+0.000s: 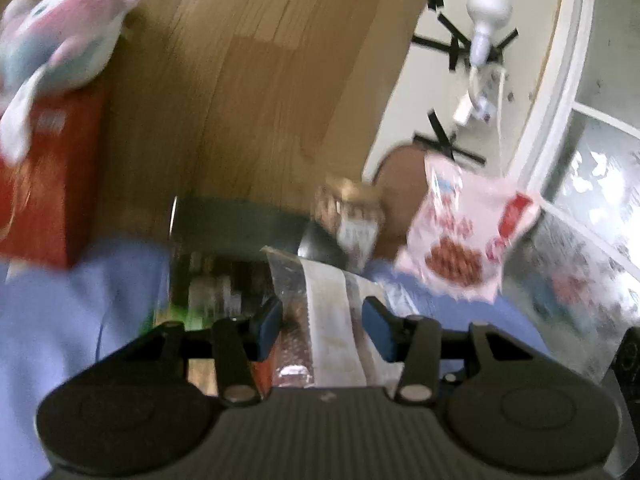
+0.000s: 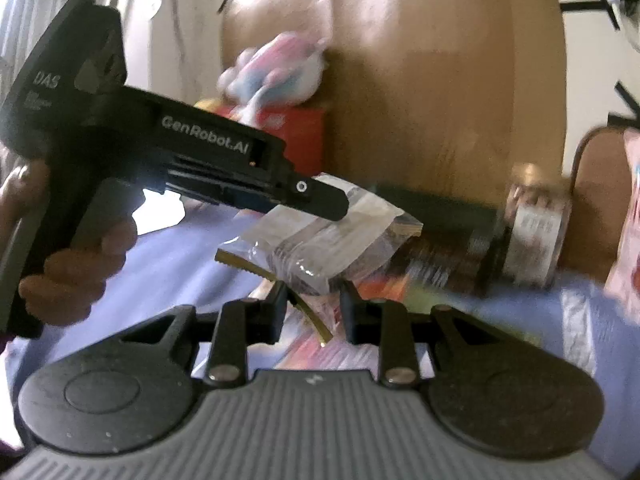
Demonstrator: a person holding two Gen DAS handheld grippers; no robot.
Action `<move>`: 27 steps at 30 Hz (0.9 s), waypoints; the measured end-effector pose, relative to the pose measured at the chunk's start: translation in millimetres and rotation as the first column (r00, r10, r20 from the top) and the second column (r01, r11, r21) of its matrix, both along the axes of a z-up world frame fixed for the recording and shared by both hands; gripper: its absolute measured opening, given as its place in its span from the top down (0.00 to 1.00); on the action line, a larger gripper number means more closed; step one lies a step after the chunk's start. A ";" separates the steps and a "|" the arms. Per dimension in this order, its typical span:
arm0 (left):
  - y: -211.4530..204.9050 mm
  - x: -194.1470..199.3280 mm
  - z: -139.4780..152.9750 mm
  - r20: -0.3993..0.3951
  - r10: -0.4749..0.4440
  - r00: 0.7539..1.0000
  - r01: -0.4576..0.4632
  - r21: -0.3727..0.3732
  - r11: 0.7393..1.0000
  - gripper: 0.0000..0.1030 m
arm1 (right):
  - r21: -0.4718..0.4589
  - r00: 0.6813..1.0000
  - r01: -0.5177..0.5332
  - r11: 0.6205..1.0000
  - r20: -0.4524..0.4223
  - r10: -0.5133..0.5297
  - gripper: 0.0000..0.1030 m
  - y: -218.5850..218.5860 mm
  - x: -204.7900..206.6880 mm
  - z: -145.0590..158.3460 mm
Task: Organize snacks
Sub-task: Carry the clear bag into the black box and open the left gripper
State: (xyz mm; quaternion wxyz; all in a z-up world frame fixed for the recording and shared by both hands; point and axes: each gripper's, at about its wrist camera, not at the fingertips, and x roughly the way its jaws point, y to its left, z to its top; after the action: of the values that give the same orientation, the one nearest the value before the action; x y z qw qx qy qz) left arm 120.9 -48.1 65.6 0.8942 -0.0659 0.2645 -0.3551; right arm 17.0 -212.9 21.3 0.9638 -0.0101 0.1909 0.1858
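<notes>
Close in, my left jaws clamp the clear snack packet by one end; my right jaws pinch what looks like the same packet's gold-edged corner, so it hangs between them above the lilac cloth. Just beyond, a clear jar of snacks lies on its side; right of it stands a pink-and-white snack bag. Far left, a plush toy sits on a red box against cardboard.
</notes>
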 end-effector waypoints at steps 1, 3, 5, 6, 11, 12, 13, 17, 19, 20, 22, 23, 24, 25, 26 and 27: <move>-5.5 14.2 4.3 0.011 0.004 1.000 -0.004 -0.003 1.000 0.57 | 0.005 1.000 0.011 1.000 0.008 -0.011 0.70 -4.8 14.0 3.0; -18.6 43.7 8.9 0.024 0.017 1.000 -0.017 -0.004 1.000 0.57 | 0.014 0.999 0.029 0.999 0.012 -0.030 0.70 -15.1 47.4 7.3; -31.0 73.7 7.1 0.019 0.035 0.999 -0.035 0.001 0.999 0.57 | 0.004 0.999 0.048 0.999 0.015 -0.048 0.70 -22.5 79.6 7.8; -36.4 88.8 4.8 0.015 0.047 0.999 -0.047 0.007 0.999 0.57 | -0.002 0.998 0.055 0.998 0.015 -0.055 0.70 -23.6 90.4 6.9; -53.9 144.2 -22.8 -0.045 0.087 0.995 -0.087 0.017 0.996 0.58 | -0.042 0.994 0.105 0.994 -0.009 -0.105 0.68 -32.5 147.6 -13.8; -55.1 149.1 -29.1 -0.060 0.096 0.994 -0.094 0.022 0.995 0.58 | -0.042 0.993 0.118 0.992 -0.020 -0.119 0.67 -34.6 152.3 -15.8; -52.9 149.5 -33.2 -0.064 0.105 0.992 -0.104 0.022 0.994 0.58 | -0.022 0.991 0.130 0.991 -0.033 -0.130 0.67 -41.1 154.7 -17.6; -30.8 131.7 -33.1 -0.024 0.138 0.990 -0.139 -0.014 0.990 0.57 | 0.105 0.985 0.168 0.980 -0.067 -0.162 0.67 -82.8 136.2 -12.6; -20.0 119.7 -30.3 -0.036 0.122 0.992 -0.124 -0.036 0.992 0.57 | 0.143 0.974 0.219 0.965 -0.089 -0.207 0.65 -107.7 123.2 -13.2; -17.8 116.2 -28.3 -0.044 0.107 0.993 -0.108 -0.035 0.994 0.57 | 0.169 0.964 0.255 0.952 -0.121 -0.237 0.63 -124.3 116.7 -15.8; -19.3 103.1 -32.3 -0.060 0.069 0.996 -0.070 -0.015 0.997 0.57 | 0.211 0.938 0.324 0.922 -0.196 -0.285 0.63 -151.2 110.5 -24.6; -22.6 97.0 -35.5 -0.069 0.048 0.996 -0.048 -0.005 0.999 0.57 | 0.233 0.919 0.369 0.900 -0.239 -0.315 0.61 -164.7 104.3 -31.4; -28.2 91.6 -40.1 -0.082 0.023 0.996 -0.022 0.010 1.000 0.57 | 0.252 0.902 0.401 0.881 -0.279 -0.330 0.61 -173.7 100.5 -38.5; -35.6 87.1 -45.3 -0.093 0.002 0.996 0.001 0.030 1.000 0.57 | 0.271 0.886 0.426 0.863 -0.319 -0.337 0.61 -181.4 93.1 -46.4; -43.6 83.5 -50.6 -0.100 -0.012 0.995 0.017 0.054 0.998 0.55 | 0.288 0.873 0.444 0.849 -0.354 -0.337 0.61 -186.0 89.0 -53.6; -54.3 81.2 -57.0 -0.106 -0.021 0.994 0.030 0.086 0.996 0.54 | 0.295 0.864 0.454 0.841 -0.376 -0.335 0.61 -187.6 82.9 -59.7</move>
State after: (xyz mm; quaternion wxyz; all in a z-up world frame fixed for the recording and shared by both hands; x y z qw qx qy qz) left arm 202.1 -102.3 8.6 0.8765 -0.0418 0.3272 -0.3505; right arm 99.8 -400.5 -38.4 0.9230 0.2428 0.2982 0.0127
